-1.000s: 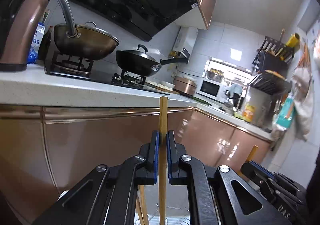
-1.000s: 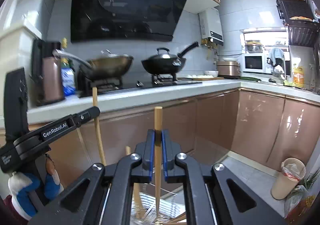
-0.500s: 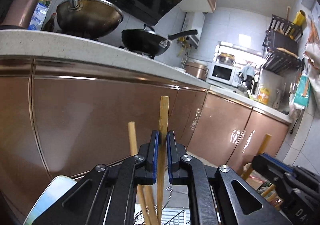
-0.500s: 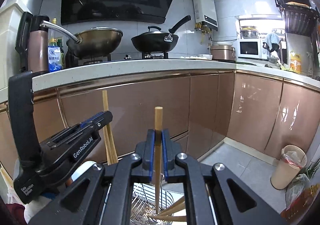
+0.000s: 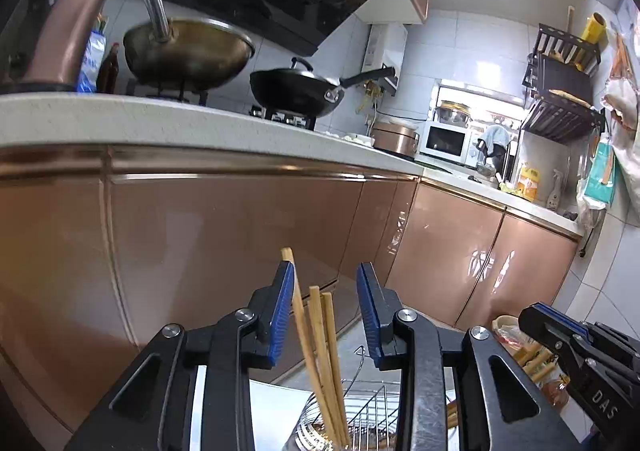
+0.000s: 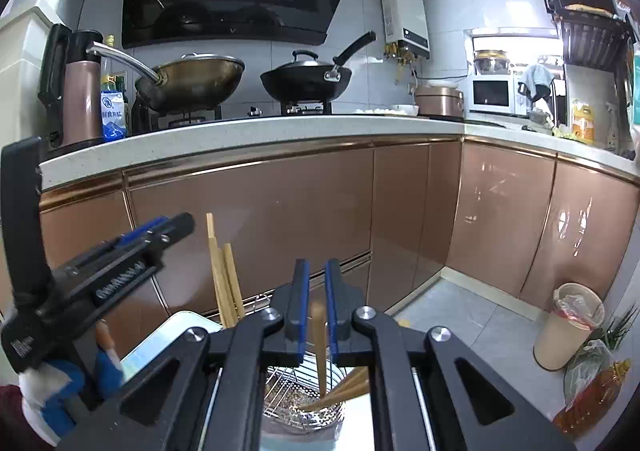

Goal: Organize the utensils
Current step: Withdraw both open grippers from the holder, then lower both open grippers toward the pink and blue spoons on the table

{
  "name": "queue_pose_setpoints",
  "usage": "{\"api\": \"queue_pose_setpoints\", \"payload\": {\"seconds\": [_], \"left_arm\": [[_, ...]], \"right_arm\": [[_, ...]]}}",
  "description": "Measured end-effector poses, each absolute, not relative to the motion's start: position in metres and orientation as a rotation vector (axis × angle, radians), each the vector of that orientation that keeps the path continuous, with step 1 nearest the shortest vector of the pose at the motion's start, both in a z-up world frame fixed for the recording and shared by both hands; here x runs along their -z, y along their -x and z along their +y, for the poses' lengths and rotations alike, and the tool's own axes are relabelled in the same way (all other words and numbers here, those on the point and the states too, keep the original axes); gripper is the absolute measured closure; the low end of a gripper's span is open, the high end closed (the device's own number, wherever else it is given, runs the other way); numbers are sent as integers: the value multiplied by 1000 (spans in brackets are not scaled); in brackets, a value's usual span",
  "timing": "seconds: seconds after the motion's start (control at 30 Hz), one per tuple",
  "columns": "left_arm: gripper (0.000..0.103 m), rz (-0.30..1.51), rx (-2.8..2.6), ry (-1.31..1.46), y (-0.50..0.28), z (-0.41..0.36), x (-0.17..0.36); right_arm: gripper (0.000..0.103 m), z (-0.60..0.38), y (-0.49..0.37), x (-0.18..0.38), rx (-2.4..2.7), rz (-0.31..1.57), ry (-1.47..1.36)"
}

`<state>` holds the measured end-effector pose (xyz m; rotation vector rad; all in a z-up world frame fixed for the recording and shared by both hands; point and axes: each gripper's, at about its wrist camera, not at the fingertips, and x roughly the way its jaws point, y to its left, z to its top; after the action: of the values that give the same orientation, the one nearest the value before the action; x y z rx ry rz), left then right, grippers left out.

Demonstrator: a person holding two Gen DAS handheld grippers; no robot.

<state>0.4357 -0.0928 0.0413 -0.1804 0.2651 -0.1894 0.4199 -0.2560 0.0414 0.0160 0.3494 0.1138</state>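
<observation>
left gripper (image 5: 325,315) spread wide, jaws well apart, nothing pinched. three chopsticks (image 5: 316,351) standing in the gap, leaning against the left pad, lower ends down in the mesh holder (image 5: 320,431). looks like a drop-off: upright in the holder so they stay bundled, jaws wide so nothing gets dragged on the way out.

right gripper (image 6: 316,311) narrower but not clamped, small gaps either side of a blurry stick (image 6: 319,339) between the pads. probably falling or just let go, can't tell for sure. lower end heading into the holder, where a couple more sticks lie slanted against the rim.

left view: shows the open jaws head-on, but barely any of the holder, just the wire top. right view: looks down into the holder (image 6: 304,407), perforated floor and all, plus the left gripper (image 6: 120,271) from the side with the trio (image 6: 224,283) standing left of the holder's middle. also the white tray (image 6: 168,335) under the holder, hardly seen from the left.
</observation>
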Motion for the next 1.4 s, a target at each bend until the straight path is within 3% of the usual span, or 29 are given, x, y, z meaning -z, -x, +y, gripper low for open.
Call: {"api": "queue_pose_setpoints", "payload": {"seconds": [0.3, 0.73, 1.1, 1.4], "left_arm": [[64, 293, 146, 104, -358, -67, -70], [58, 347, 121, 21, -259, -46, -63], [58, 399, 126, 7, -222, -37, -52], [58, 571, 126, 29, -233, -17, -23]], "right_arm": [[95, -256, -359, -72, -118, 353, -26], [95, -250, -275, -59, -122, 465, -28], [95, -244, -229, -53, -134, 511, -1], [95, -241, -227, -33, -177, 599, 22]]}}
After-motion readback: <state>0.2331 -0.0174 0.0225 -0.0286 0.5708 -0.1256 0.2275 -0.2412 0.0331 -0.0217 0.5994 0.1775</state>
